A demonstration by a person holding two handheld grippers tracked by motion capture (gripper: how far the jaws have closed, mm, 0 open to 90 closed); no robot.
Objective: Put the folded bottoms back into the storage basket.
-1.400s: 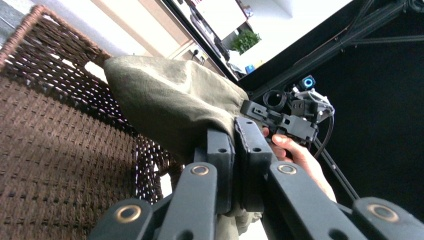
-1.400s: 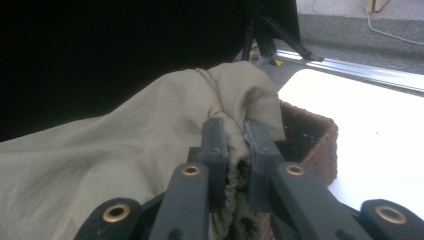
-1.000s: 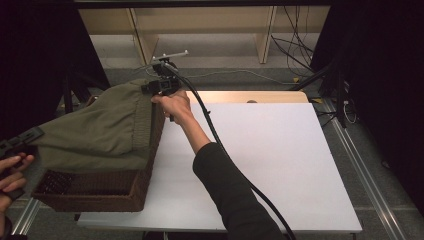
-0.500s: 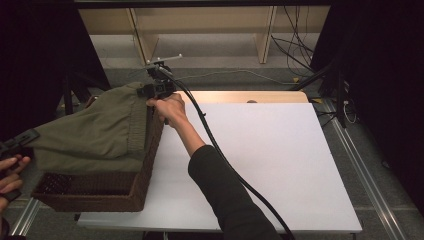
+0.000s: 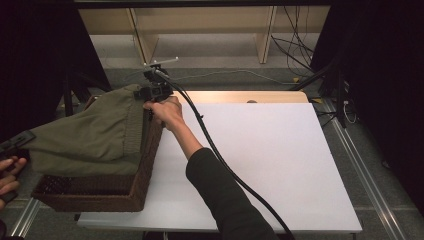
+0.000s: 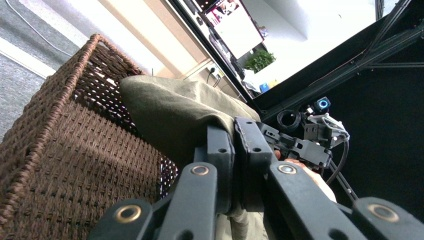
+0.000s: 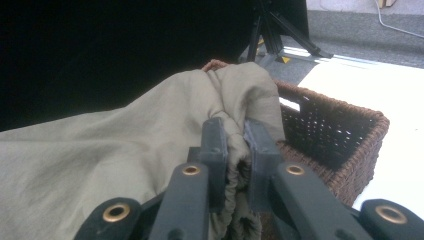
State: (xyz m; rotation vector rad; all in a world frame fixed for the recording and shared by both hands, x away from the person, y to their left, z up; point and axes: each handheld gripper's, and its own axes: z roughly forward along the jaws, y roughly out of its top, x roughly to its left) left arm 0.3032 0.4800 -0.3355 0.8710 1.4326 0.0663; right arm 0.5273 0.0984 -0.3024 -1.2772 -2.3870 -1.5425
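An olive green garment [image 5: 95, 135] is stretched over a brown wicker basket [image 5: 95, 195] at the table's left edge. My right gripper [image 5: 146, 93] is at the basket's far corner, shut on a bunched edge of the garment [image 7: 150, 145]; its jaws [image 7: 235, 132] pinch the folds. My left gripper [image 5: 22, 140] is at the far left, shut on the garment's other end [image 6: 180, 110], with the jaws [image 6: 234, 135] pressed together on the cloth. In the left gripper view the right gripper [image 6: 305, 145] is farther off, past the basket [image 6: 65, 150].
A white tabletop [image 5: 265, 150] spreads to the right of the basket [image 7: 345, 145]. A black cable [image 5: 215, 150] trails from the right gripper along the forearm. Behind the table are wooden shelves [image 5: 200, 25], floor cables [image 5: 300, 55] and dark curtains.
The right hand has edged slightly left and nearer with its corner of the garment. The left hand and the basket have stayed put.
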